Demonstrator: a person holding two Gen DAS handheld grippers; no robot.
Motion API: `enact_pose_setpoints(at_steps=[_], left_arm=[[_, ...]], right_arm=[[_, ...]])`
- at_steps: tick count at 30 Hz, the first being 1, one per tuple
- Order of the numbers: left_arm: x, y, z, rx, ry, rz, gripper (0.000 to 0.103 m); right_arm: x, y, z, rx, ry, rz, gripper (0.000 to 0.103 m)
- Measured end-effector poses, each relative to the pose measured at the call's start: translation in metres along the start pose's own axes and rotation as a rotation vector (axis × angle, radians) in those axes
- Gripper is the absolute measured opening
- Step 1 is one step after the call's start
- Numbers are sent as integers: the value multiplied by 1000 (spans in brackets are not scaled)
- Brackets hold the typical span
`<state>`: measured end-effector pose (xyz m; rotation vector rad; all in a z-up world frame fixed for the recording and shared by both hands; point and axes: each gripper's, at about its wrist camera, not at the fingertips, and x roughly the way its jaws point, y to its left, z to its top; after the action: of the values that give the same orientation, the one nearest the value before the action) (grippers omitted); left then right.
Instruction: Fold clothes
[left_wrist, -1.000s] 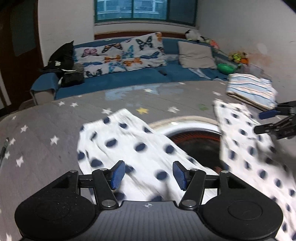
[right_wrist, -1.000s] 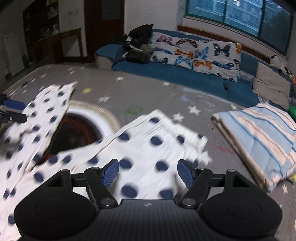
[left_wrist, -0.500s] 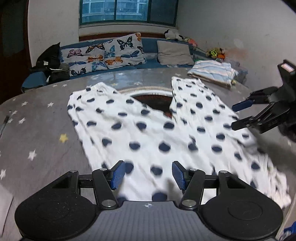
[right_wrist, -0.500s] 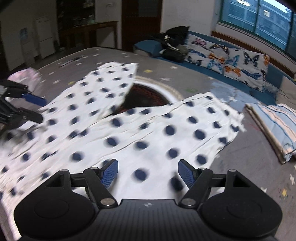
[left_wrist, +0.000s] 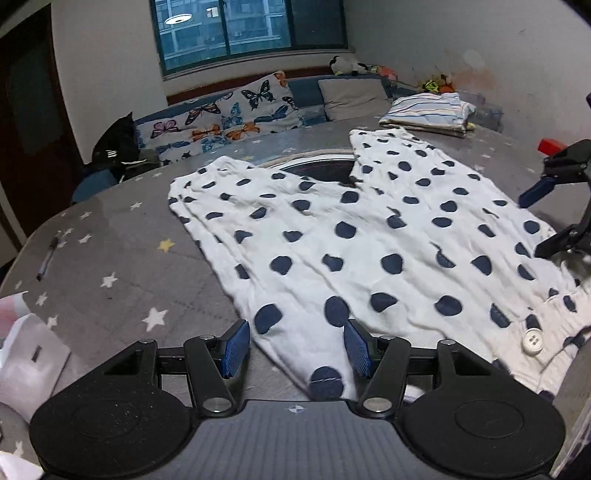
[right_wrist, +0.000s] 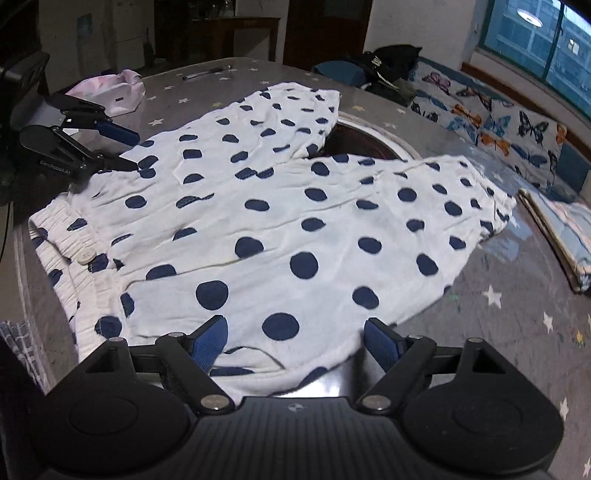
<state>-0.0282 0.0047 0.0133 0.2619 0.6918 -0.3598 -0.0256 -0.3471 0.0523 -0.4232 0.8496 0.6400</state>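
Observation:
White trousers with navy dots (left_wrist: 369, 240) lie spread flat on the grey star-patterned table (left_wrist: 110, 288), waistband with a white button (left_wrist: 532, 339) at the near end. My left gripper (left_wrist: 295, 349) stands open over the outer edge of one leg near the waist, and its pads do not press the cloth. From the right wrist, the trousers (right_wrist: 295, 221) fill the view. My right gripper (right_wrist: 295, 343) is opening, with the cloth's edge lying loose between its fingers. Each gripper shows in the other's view, the right gripper (left_wrist: 543, 218) and the left gripper (right_wrist: 133, 153) at opposite sides of the waist.
A round dark inset (left_wrist: 317, 171) in the table shows between the two legs. A folded striped cloth (left_wrist: 428, 112) lies at the far right, a pen (left_wrist: 48, 258) and a pink-white pouch (right_wrist: 110, 88) on the left. A sofa with butterfly cushions (left_wrist: 236, 114) is behind.
The trousers, blurred and billowing before, now lie flat with the legs closer together. Both grippers have drawn back to the waist end. The right jaws stand wider.

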Motion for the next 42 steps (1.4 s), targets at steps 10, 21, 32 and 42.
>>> enact_pose_setpoints(at_steps=[10, 21, 32, 42], left_arm=[[-23, -4, 10, -110, -40, -51, 59], [-20, -20, 5, -34, -4, -26, 60], [-24, -82, 31, -65, -28, -284, 73], [-10, -190, 42, 186, -41, -484, 68]], right_arm=[[-14, 16, 10, -26, -53, 26, 83], [-14, 29, -2, -54, -22, 76, 83], [-23, -45, 2, 195, -72, -25, 83], [-8, -97, 5, 324, -95, -124, 82]])
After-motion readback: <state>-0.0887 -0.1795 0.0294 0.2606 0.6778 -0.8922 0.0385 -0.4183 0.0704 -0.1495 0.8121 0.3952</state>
